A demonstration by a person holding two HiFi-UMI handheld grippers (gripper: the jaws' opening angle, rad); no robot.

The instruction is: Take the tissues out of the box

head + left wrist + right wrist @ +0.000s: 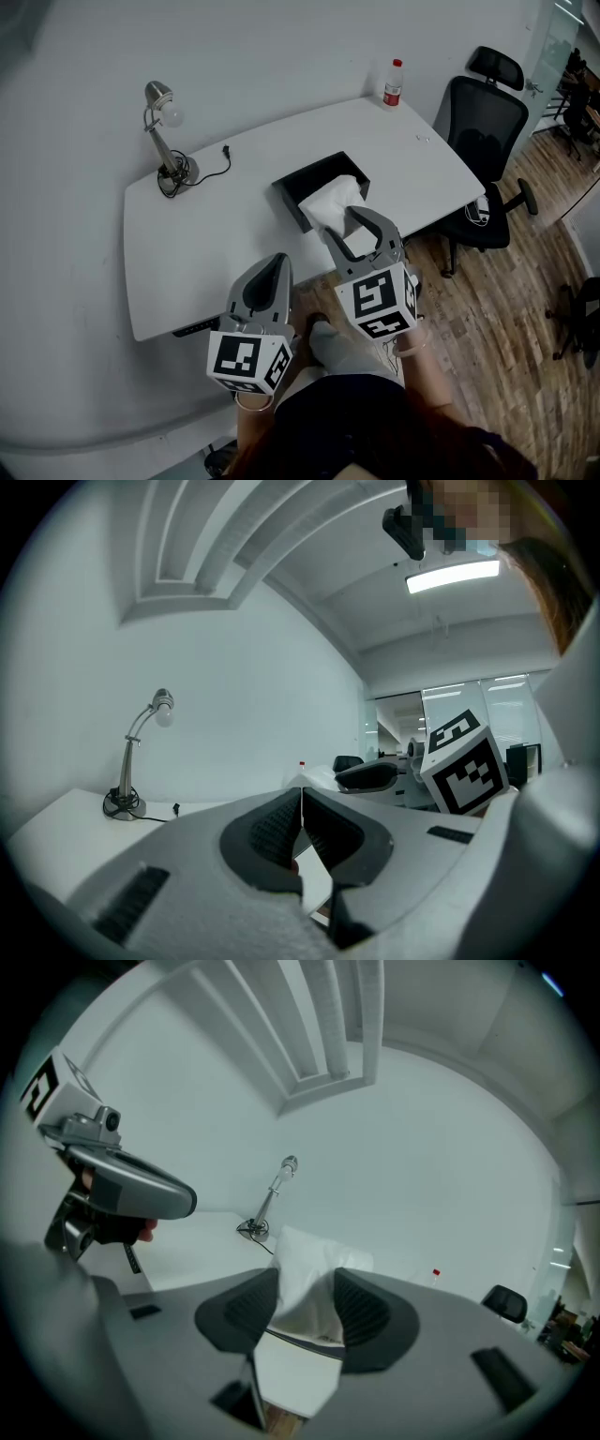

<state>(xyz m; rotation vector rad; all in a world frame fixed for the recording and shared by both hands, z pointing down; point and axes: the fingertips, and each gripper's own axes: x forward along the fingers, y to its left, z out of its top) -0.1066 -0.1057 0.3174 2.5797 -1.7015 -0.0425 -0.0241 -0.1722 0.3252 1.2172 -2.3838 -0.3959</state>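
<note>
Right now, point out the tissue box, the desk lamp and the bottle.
tissue box point(314, 178), head view, dark inner wall
desk lamp point(157, 92), head view, lamp head
bottle point(393, 86), head view, clear body

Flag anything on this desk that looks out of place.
The plug of the lamp lies loose on the desk, connected to nothing. Tissues bulge in a crumpled heap from the black box. Nothing looks spilled or damaged.
</note>
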